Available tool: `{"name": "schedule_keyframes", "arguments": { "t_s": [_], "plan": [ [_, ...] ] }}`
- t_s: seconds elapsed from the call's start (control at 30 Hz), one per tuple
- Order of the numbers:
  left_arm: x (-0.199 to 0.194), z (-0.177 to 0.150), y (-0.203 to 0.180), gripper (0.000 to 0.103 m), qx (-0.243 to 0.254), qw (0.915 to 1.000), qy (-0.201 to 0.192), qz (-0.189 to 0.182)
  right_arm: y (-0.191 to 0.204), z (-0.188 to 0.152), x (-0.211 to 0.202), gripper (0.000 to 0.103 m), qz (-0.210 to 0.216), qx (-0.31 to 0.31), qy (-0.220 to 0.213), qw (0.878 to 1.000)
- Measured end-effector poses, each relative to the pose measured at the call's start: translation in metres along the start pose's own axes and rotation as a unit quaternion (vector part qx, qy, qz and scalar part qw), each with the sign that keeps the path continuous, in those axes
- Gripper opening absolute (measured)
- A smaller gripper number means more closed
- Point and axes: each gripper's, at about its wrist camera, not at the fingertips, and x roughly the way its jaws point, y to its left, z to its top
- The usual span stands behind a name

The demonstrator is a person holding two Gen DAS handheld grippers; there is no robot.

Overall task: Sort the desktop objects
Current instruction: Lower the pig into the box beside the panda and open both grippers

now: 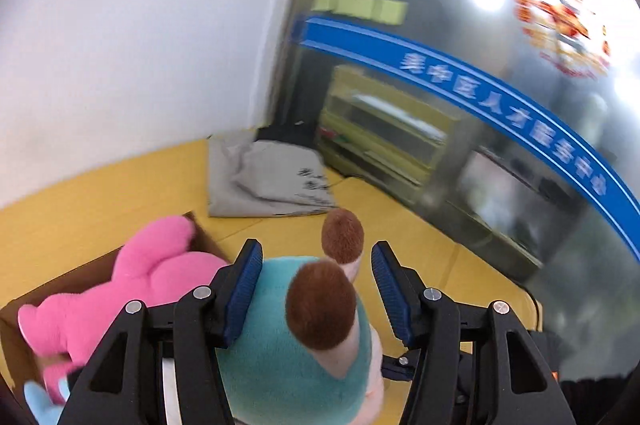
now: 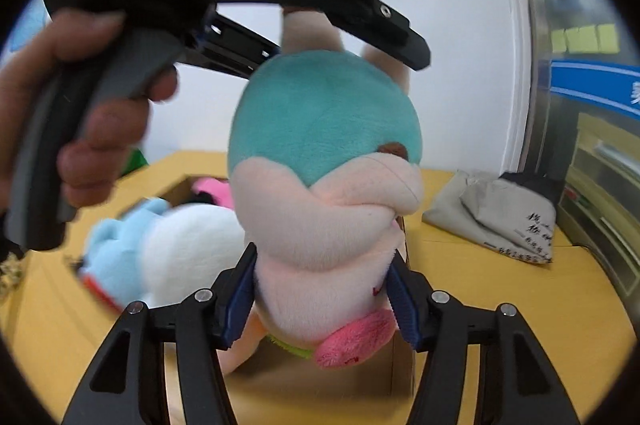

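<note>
Right gripper [image 2: 320,289] pads clench the pale pink end of a teal-and-pink plush doll [image 2: 324,129]. Left gripper [image 1: 316,289] clamps its teal body from 12 o'clock, hand [image 2: 80,113] wrapped round the grey handle. Doll hangs above cardboard box [image 2: 400,365] of plush toys [image 2: 160,249] on yellow table [image 2: 500,297].

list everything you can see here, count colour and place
teal and peach plush doll: one, brown-tipped limbs, held up between both grippers
pink plush toy: one, in the box
light blue and white plush toy: one, in the box
brown cardboard box: one, on the table
grey folded cloth bag: one, far table corner
yellow table: one
left gripper: black, blue pads, around the doll
right gripper: black, pads pressing the doll
person's hand: holding the left gripper's handle
</note>
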Motion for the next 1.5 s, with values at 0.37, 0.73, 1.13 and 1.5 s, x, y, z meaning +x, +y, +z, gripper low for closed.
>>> {"name": "schedule_keyframes", "arguments": {
  "t_s": [0.37,0.73,1.13,1.5],
  "plan": [
    [0.122,-0.065,0.073,0.065,-0.032,0.9824,0.181,0.032,-0.004,-0.058,0.045,0.06,0.019,0.017,0.172,0.985],
    [0.134,-0.072,0.064,0.067,-0.014,0.9778,0.196,0.072,-0.026,-0.026,0.036,0.034,0.055,-0.003,0.136,0.989],
    [0.136,-0.079,0.049,0.072,0.017,0.9694,0.2,0.142,-0.018,-0.046,0.06,0.034,0.045,0.029,0.208,0.977],
    [-0.106,-0.124,-0.014,0.103,-0.018,0.9786,0.0,0.205,0.016,-0.032,-0.078,0.078,-0.016,0.021,0.126,0.992]
  ]
}}
